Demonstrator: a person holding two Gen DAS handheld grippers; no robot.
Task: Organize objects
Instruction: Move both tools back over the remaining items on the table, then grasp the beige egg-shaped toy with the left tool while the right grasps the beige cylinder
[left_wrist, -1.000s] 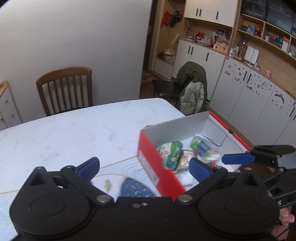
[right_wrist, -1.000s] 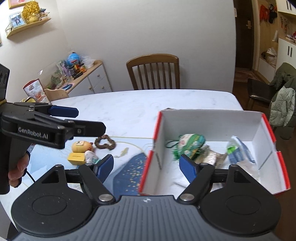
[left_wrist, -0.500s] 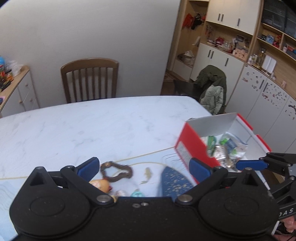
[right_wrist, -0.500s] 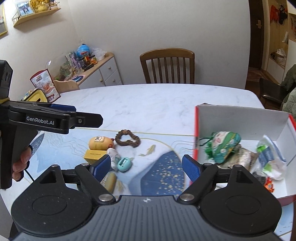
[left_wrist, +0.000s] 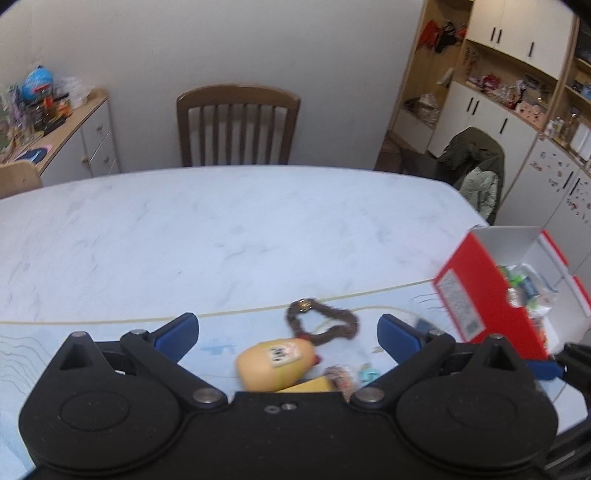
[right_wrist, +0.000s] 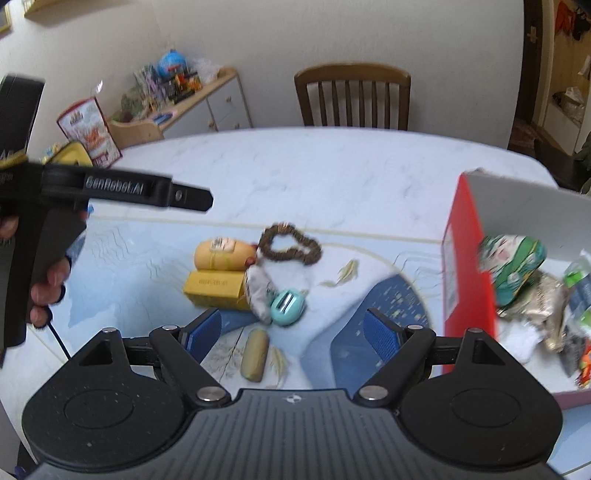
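Observation:
Loose items lie on a blue patterned mat (right_wrist: 369, 302): a yellow rounded bottle (right_wrist: 221, 254), a yellow box (right_wrist: 216, 288), a brown bead bracelet (right_wrist: 291, 245), a teal round case (right_wrist: 288, 302), a pale packet (right_wrist: 258, 291) and a tan cylinder (right_wrist: 255, 354). My right gripper (right_wrist: 293, 332) hangs open just above the cylinder and the case, gripping nothing. At the left, my left gripper (right_wrist: 201, 197) is in a person's hand (right_wrist: 48, 291). In its own view the left gripper (left_wrist: 288, 334) stands open over the bottle (left_wrist: 277, 363) and bracelet (left_wrist: 321, 323).
A red box (right_wrist: 467, 273) with white inner walls holds several snack packets (right_wrist: 517, 266) at the right of the marble table (right_wrist: 314, 170). A wooden chair (right_wrist: 352, 96) stands behind the table. A sideboard (right_wrist: 192, 99) with clutter stands at the left wall.
Both grippers have swung left and lower, away from the red box toward the loose items on the mat. The box now sits at the right edge of both views.

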